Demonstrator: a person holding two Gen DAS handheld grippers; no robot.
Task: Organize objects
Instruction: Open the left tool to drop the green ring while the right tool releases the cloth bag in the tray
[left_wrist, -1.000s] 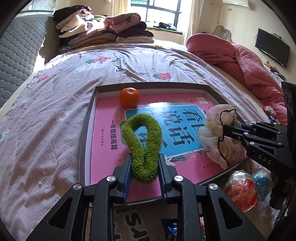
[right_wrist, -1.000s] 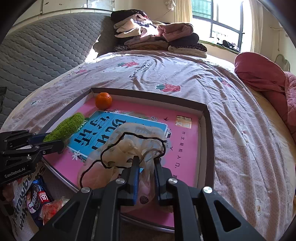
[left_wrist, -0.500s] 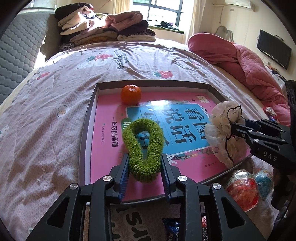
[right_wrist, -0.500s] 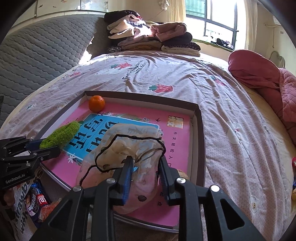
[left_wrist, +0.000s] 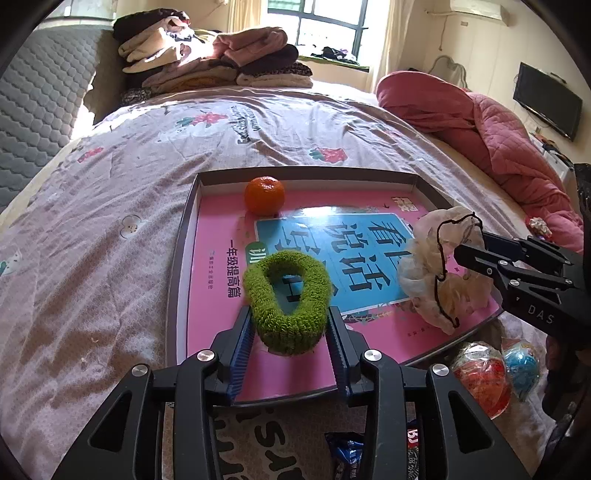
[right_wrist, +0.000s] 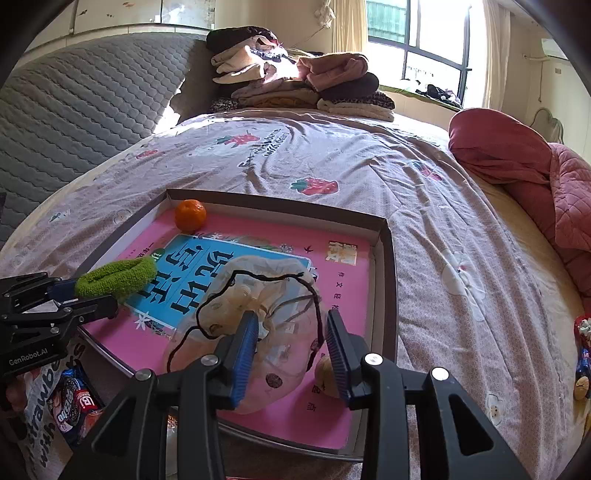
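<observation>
A shallow box lid (left_wrist: 181, 236) with a pink and blue printed floor lies on the bed. An orange (left_wrist: 264, 195) sits at its far left corner. My left gripper (left_wrist: 290, 325) is open around a green fuzzy scrunchie (left_wrist: 286, 293), which rests on the lid floor and has widened. My right gripper (right_wrist: 290, 332) is open around a cream sheer drawstring pouch (right_wrist: 258, 295) with a black cord, which lies on the lid. A small brown thing (right_wrist: 325, 371) lies by the right finger.
The lid (right_wrist: 386, 280) sits on a strawberry-print bedspread (left_wrist: 92, 229). Folded clothes (left_wrist: 207, 62) are piled at the head. A pink quilt (left_wrist: 480, 122) lies at right. Snack packets (left_wrist: 487, 376) lie by the lid's near edge.
Both grippers have opened. The green scrunchie has spread from a narrow loop to a wider one, and the pouch has settled on the lid.
</observation>
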